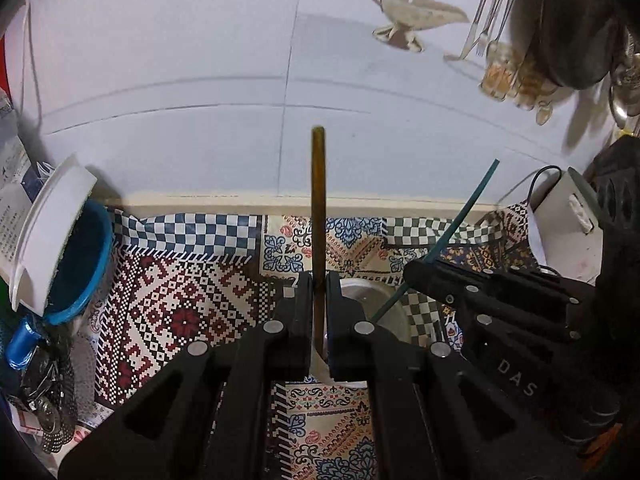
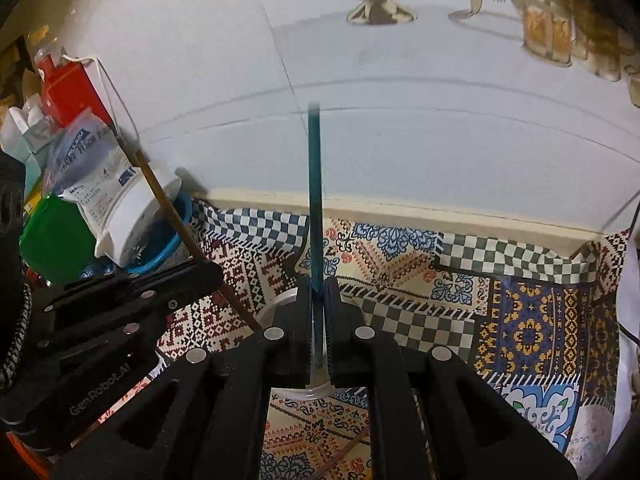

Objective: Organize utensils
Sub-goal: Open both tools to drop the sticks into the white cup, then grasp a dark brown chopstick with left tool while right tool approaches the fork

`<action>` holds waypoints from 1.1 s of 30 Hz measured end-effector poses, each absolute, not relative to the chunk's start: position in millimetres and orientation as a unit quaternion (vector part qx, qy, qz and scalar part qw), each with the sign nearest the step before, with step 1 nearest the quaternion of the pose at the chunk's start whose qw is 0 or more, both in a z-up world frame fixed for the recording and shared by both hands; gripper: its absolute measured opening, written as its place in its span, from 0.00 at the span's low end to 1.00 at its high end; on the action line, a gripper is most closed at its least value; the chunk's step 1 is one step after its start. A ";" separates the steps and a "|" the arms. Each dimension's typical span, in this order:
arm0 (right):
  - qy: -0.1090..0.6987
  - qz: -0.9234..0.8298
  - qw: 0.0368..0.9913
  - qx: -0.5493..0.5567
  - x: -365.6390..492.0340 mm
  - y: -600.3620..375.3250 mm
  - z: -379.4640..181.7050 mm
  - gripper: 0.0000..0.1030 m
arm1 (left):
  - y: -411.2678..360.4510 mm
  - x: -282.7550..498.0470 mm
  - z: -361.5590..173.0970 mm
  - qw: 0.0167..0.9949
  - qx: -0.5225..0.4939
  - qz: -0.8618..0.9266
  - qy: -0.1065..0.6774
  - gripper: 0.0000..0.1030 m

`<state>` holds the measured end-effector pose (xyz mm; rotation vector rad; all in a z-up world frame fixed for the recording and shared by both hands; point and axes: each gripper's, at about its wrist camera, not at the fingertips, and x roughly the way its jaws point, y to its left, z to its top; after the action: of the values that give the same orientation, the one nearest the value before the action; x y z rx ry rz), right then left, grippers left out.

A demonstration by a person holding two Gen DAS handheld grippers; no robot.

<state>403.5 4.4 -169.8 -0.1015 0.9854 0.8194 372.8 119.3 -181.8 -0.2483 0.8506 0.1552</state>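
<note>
Holding one thin utensil per hand, we keep both tongs clamped narrow: the left tongs [image 1: 319,280] on a brown stick [image 1: 318,200], the right tongs [image 2: 319,282] on a teal stick [image 2: 314,184]. Both sticks rise above a steel container [image 1: 372,300] mid-surface. We judge them light, stiff and slippery; grip low, near the ends.
</note>
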 end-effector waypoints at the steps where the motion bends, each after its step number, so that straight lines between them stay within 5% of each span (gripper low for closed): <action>1: 0.462 0.382 0.799 -0.048 404.2 5.1 -171.0 0.06 | 119.9 374.0 -183.4 0.899 -0.120 0.075 0.413 0.04; 8: 0.472 0.375 0.796 -0.053 406.3 7.0 -172.5 0.09 | 118.6 371.9 -175.1 0.903 -0.108 0.083 0.407 0.06; 18: 0.445 0.365 0.817 -0.045 396.3 -12.6 -144.7 0.36 | 109.9 349.5 -140.9 0.918 -0.085 0.090 0.376 0.17; 33: 0.382 0.344 0.857 -0.039 349.0 -61.5 -93.6 0.57 | 76.5 284.9 -94.6 0.940 -0.052 0.088 0.325 0.46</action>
<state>349.0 -61.5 -93.6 -0.0823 0.8026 0.7234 284.9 76.5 -94.6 -0.1056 0.6631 0.1791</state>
